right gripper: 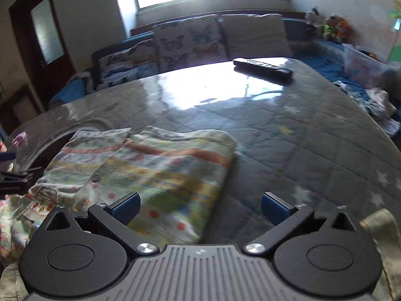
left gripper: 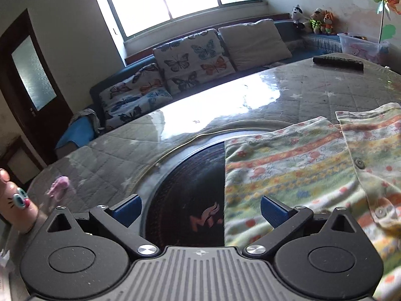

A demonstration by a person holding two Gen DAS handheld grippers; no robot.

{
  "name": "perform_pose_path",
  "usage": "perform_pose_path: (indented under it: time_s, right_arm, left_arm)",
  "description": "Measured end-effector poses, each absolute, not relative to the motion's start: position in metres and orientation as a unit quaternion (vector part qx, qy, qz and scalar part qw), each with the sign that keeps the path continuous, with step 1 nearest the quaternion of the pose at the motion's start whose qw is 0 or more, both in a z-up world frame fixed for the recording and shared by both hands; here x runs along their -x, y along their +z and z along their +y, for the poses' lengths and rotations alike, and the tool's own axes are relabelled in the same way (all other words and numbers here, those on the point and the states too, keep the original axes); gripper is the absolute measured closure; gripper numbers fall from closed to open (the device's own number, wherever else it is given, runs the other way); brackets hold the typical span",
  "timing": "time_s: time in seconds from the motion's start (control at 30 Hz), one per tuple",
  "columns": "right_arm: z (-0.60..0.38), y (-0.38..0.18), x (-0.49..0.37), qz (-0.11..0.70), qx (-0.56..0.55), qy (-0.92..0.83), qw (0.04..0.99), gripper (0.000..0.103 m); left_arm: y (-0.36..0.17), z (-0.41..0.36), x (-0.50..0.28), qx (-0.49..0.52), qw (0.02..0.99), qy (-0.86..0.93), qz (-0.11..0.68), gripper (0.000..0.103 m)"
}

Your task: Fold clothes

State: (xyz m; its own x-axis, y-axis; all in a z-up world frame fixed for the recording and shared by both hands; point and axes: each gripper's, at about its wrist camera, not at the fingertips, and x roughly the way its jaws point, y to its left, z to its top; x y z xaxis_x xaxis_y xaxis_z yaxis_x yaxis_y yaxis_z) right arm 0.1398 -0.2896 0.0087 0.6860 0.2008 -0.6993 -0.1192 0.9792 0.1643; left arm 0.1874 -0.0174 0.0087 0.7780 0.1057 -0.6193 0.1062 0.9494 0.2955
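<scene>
Left wrist view: the left claw (left gripper: 201,210) is spread and holds nothing, above the glossy tabletop (left gripper: 313,95), with the striped garment (left gripper: 295,165) lying flat just right of it. Right wrist view: the right claw (right gripper: 200,207) is also spread and empty, over the garment's (right gripper: 160,165) near right edge; a remote (right gripper: 263,69) lies far back.

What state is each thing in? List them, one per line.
Left gripper: open, holding nothing.
Right gripper: open, holding nothing.
Striped children's shirt: partly folded, lying flat on the table, buttons showing.
Remote control: lying flat at the table's far side.
Glass tabletop: covered in part by the shirt, glare from the window.
Door: shut.
</scene>
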Motion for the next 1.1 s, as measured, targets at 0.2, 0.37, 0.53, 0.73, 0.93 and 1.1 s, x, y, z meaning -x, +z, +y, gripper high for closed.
perform_pose_path:
  time_s: [0.2,0.37,0.53,0.73,0.93,1.1]
  right_arm:
    - [-0.252,-0.003,-0.164,0.413,-0.009,0.128,0.902,0.0]
    - [-0.235,-0.008,-0.176,0.409,0.047,0.134,0.901,0.0]
    - [-0.228,-0.006,-0.194,0.418,0.051,0.142,0.896,0.0]
    - [-0.24,0.016,-0.183,0.388,0.041,0.146,0.909,0.0]
    - [-0.223,0.01,-0.183,0.422,0.054,0.217,0.879,0.0]
    - [-0.198,-0.008,-0.192,0.424,0.101,0.221,0.873,0.0]
  left_arm:
    - [-0.006,-0.027,-0.204,-0.186,0.922,-0.007,0.339,0.0]
    - [-0.008,-0.026,-0.212,-0.197,0.923,0.017,0.331,0.0]
    - [-0.012,-0.023,-0.221,-0.218,0.921,0.055,0.318,0.0]
    - [-0.009,-0.014,-0.23,-0.214,0.919,0.065,0.325,0.0]
    - [0.001,-0.024,-0.23,-0.199,0.928,0.029,0.314,0.0]
    - [-0.01,-0.03,-0.239,-0.228,0.919,0.035,0.319,0.0]
